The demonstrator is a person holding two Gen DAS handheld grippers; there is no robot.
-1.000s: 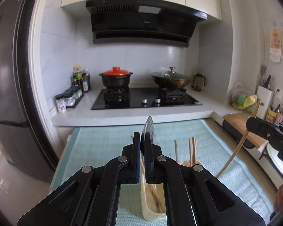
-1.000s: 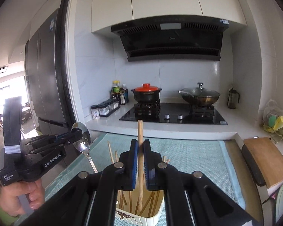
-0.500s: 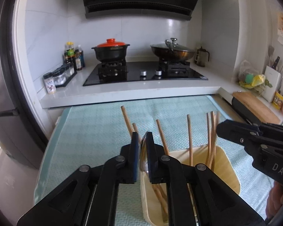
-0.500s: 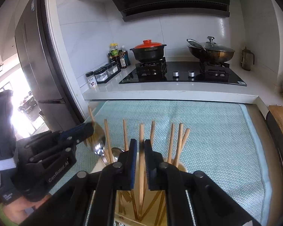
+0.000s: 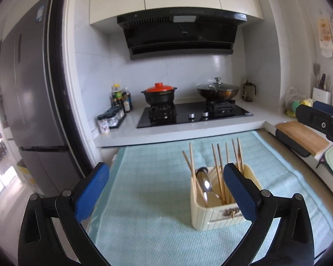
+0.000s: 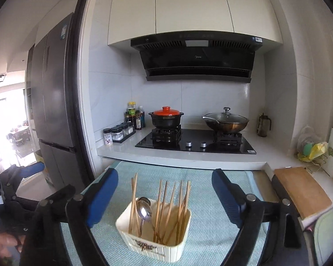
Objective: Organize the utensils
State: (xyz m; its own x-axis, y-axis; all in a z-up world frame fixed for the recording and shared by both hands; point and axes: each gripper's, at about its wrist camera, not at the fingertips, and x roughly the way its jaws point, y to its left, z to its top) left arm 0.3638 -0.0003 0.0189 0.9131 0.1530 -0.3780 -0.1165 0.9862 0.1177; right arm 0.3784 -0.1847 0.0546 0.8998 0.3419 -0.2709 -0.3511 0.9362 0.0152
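Note:
A cream utensil holder [image 5: 213,217] [image 6: 153,243] stands on the teal mat [image 5: 148,199] [image 6: 211,226]. In it stand several wooden chopsticks [image 5: 219,161] [image 6: 166,195] and a metal spoon [image 5: 203,181] [image 6: 144,210], bowl up. My left gripper [image 5: 165,170] hangs back from the holder, its jaws opening wide with nothing gripped. My right gripper [image 6: 164,175] hovers above and behind the holder, its jaws also opening and empty. The right gripper [image 5: 317,122] shows at the right edge of the left wrist view, and the left gripper [image 6: 17,177] at the left edge of the right wrist view.
Behind the mat runs a white counter with a black hob [image 5: 193,115], a red-lidded pot [image 5: 158,94] and a lidded wok [image 5: 217,90]. Spice jars [image 5: 110,119] stand at the left, beside a tall fridge [image 5: 28,110]. A wooden cutting board [image 6: 302,190] lies at the right.
Both grippers went from shut to wide open. The spoon left the left gripper and the chopstick left the right one; both now stand in the holder. Both grippers pulled back from it.

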